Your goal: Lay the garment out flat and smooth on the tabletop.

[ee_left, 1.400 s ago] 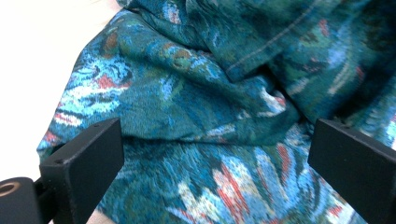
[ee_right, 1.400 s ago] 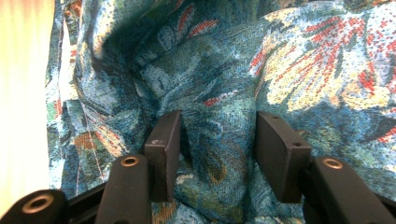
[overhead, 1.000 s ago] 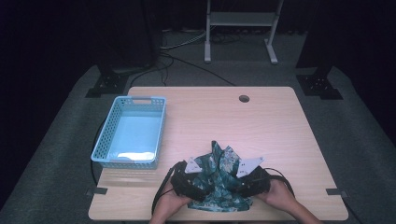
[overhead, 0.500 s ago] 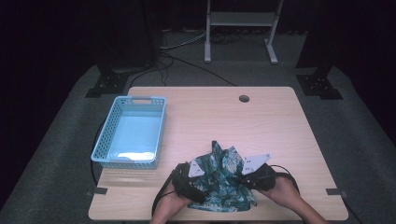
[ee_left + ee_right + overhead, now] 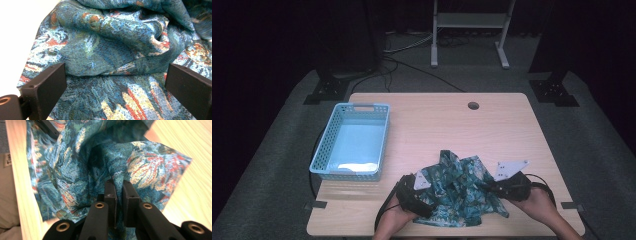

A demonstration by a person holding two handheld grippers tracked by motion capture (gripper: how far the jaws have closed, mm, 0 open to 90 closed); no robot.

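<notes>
High view: patterned teal cloth (image 5: pixel 459 187) crumpled at the table's (image 5: pixel 437 125) near edge, between both grippers, right of the blue basket (image 5: pixel 352 142). Left gripper view: left gripper (image 5: pixel 115 87) jaws spread wide over a fold. Right gripper view: right gripper (image 5: pixel 119 191) jaws nearly closed, pinching the cloth.

**Three cameras, one crumpled cloth**

The high view looks forward and down from above the person's side, taking in the whole table (image 5: pixel 492 125), the blue basket (image 5: pixel 353 142) and the floor beyond. The left gripper view sits very close, facing along its wide-set jaws onto the patterned cloth (image 5: pixel 112 50). The right gripper view looks along its nearly closed jaws across the same cloth (image 5: pixel 82 170) toward the table's near edge. All three views share the cloth (image 5: pixel 459 187).
</notes>
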